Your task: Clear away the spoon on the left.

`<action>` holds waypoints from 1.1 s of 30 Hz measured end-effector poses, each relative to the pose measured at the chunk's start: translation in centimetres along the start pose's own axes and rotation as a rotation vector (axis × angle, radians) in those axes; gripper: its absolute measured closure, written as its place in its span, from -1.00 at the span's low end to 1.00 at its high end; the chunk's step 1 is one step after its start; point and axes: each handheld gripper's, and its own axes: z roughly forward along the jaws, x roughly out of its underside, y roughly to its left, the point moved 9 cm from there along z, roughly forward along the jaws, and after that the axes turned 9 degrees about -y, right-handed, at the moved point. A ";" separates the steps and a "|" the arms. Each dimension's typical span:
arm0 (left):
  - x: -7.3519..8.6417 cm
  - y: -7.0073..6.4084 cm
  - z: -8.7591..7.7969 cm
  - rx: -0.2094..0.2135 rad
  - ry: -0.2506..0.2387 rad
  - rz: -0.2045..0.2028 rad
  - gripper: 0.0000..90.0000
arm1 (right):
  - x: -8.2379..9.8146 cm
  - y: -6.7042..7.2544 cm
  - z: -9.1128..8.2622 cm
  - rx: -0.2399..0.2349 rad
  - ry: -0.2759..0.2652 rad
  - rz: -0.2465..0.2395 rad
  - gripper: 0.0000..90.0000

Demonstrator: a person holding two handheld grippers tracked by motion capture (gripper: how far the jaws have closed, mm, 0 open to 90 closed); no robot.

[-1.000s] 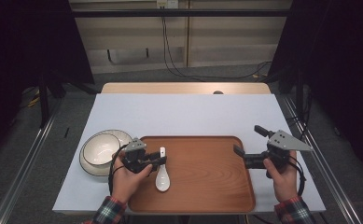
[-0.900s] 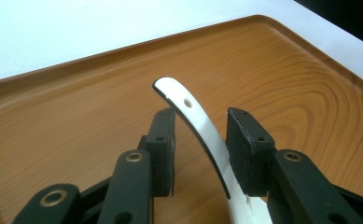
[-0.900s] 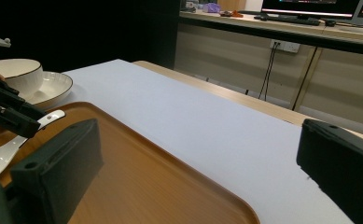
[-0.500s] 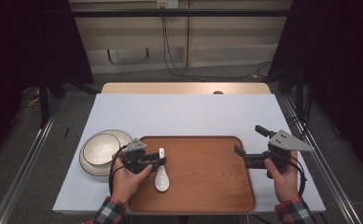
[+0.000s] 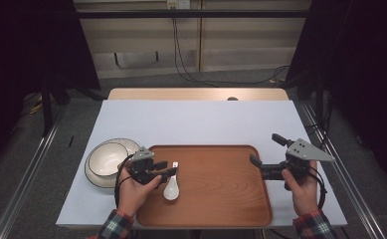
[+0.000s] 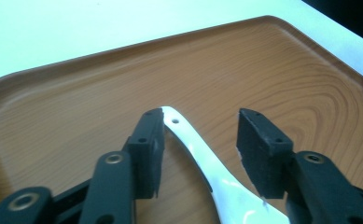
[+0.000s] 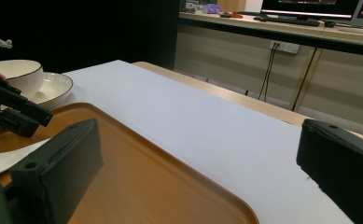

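A white ceramic spoon (image 5: 171,187) lies on the left part of a wooden tray (image 5: 221,199), handle pointing away from me. My left gripper (image 5: 170,172) is open, and its jaws straddle the spoon's handle. In the left gripper view the handle (image 6: 193,144) runs up between the two pads, its tip against the left pad (image 6: 147,140). My right gripper (image 5: 264,149) is open at the tray's right edge with nothing between its jaws (image 7: 198,154). The right gripper view also shows the spoon (image 7: 6,161) and the left gripper (image 7: 25,119) across the tray (image 7: 137,186).
A white bowl (image 5: 106,158) stands on a white plate (image 5: 94,174) left of the tray, close behind my left hand. The tray rests on a white table cover (image 5: 196,122), with a wooden strip (image 5: 196,93) along the far edge.
The spoon's bowl has shifted slightly toward the tray's near edge. Both hands have stayed almost in place.
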 end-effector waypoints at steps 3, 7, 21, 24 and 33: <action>-0.2 0.0 -0.1 0.002 -0.007 -0.002 0.06 | 0.0 -0.1 0.0 0.006 -0.003 -0.001 -1.00; -1.1 -0.3 -0.5 0.016 -0.041 -0.019 -0.07 | 0.0 0.0 0.0 0.003 -0.002 -0.001 -1.00; -4.0 -0.3 -2.5 0.035 -0.145 -0.005 -0.29 | 0.0 0.0 0.0 -0.004 -0.004 -0.001 -1.00; -4.5 -0.2 -3.0 0.038 -0.168 -0.002 -0.32 | 0.0 -0.1 0.0 0.000 -0.005 0.000 -1.00; -5.9 0.4 -4.4 0.040 -0.225 -0.012 -0.39 | -0.1 -0.3 -0.1 0.009 -0.010 -0.001 -1.00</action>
